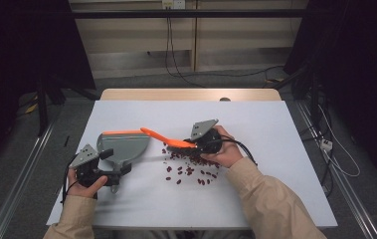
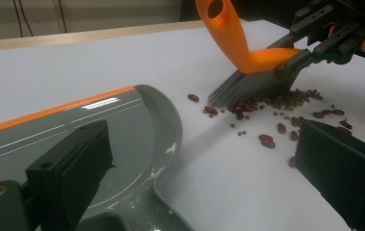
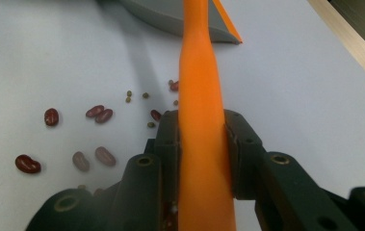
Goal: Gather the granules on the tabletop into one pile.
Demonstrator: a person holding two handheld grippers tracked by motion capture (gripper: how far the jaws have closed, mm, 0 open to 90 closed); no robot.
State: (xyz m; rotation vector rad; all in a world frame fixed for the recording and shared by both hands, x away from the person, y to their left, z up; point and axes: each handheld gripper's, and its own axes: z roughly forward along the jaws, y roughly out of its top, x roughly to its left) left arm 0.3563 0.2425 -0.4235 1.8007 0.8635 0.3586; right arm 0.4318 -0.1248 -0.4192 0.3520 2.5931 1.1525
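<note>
- A white sheet covers the table [image 1: 255, 199]; a bare wooden strip shows along its far edge.
- Beyond it, grey floor, trailing black cables and a pale wall panel; both sides are dark.
- The right tool [image 1: 202, 144] is clamped on the orange brush [image 1: 168, 139], whose bristles rest on scattered red beans [image 1: 190, 173].
- The left tool [image 1: 107, 172] sits at the handle of the grey dustpan [image 1: 126, 145], lying flat left of the beans; I cannot tell if its jaws press it.

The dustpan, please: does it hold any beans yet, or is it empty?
Empty as far as it shows: the dustpan has a bare grey inside, and the beans lie on the table.
</note>
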